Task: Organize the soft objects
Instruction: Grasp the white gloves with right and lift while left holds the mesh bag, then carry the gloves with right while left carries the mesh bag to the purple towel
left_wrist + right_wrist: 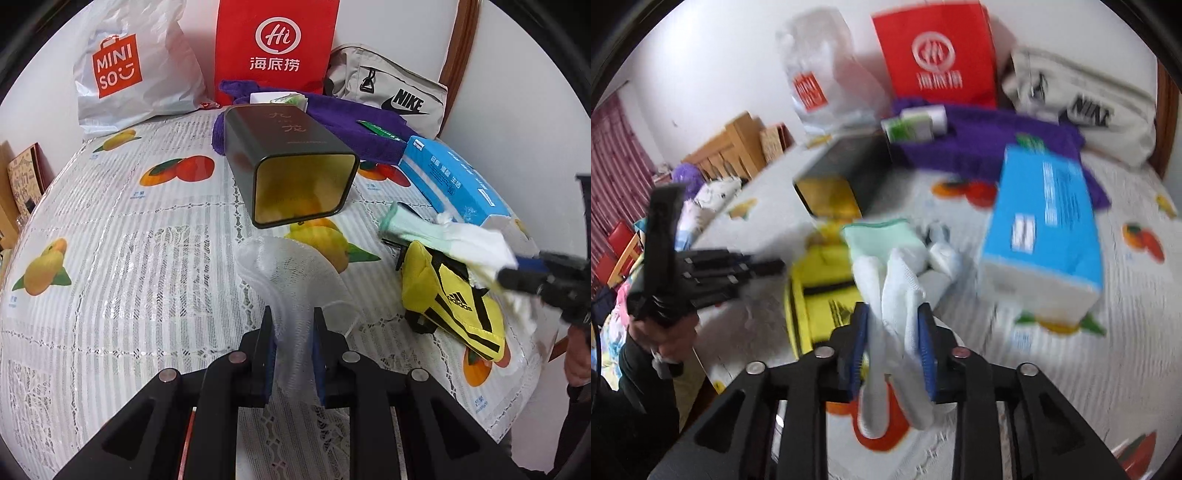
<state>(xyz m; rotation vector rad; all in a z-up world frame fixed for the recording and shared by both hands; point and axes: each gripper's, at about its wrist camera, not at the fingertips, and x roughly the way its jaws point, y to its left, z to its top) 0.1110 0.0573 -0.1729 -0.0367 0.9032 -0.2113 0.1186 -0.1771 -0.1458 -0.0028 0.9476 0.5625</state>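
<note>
A fruit-print tablecloth (147, 229) covers the table. The left gripper (291, 350) pinches a mesh bag (291, 280); the right gripper (894, 350) pinches a white glove (897, 295). The tin (295, 173) at twelve o'clock lies open; the limp glove may snag on its rim.

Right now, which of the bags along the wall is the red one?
The red paper bag with the white Hi logo, standing upright in the middle, between the white Miniso plastic bag and the beige Nike bag.

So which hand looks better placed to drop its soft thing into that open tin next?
Probably the left. Its gripper holds the clear mesh sleeve straight in front of the tin's open mouth. The right gripper, holding the white glove, sits off to the side.
</note>
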